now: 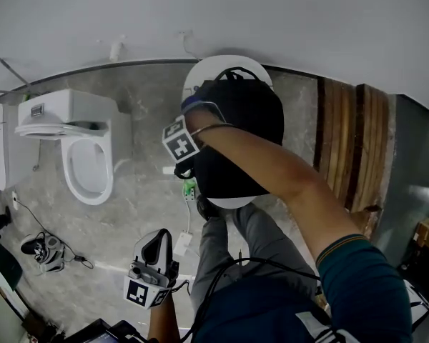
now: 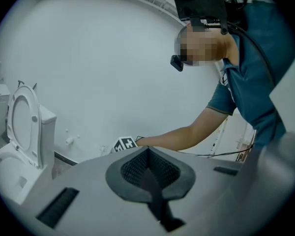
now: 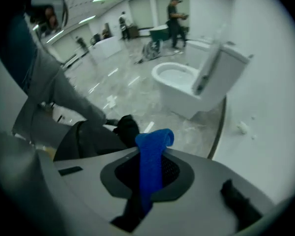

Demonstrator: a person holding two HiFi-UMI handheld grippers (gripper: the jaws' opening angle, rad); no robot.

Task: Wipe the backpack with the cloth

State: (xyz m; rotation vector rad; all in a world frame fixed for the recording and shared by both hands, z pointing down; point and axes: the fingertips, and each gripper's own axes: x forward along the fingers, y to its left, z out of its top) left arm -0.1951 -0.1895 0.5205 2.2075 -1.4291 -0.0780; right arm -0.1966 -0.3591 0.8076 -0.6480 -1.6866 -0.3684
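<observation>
A black backpack [image 1: 236, 131] lies on a small round white table [image 1: 226, 64] in front of me. My right gripper [image 1: 186, 123] is at the backpack's left edge, shut on a blue cloth [image 1: 192, 104]. In the right gripper view the blue cloth [image 3: 151, 156] sticks up from between the closed jaws of the right gripper [image 3: 148, 173], with the backpack [image 3: 86, 137] just beyond at the left. My left gripper [image 1: 157, 240] hangs low beside my leg, away from the backpack. The left gripper [image 2: 150, 175] is shut with nothing in it.
A white toilet [image 1: 86, 148] with its lid up stands on the marble floor at the left. A pair of shoes [image 1: 43, 251] and a cable lie at lower left. A wooden panel [image 1: 354, 143] is at the right. People [image 3: 176, 13] stand far off.
</observation>
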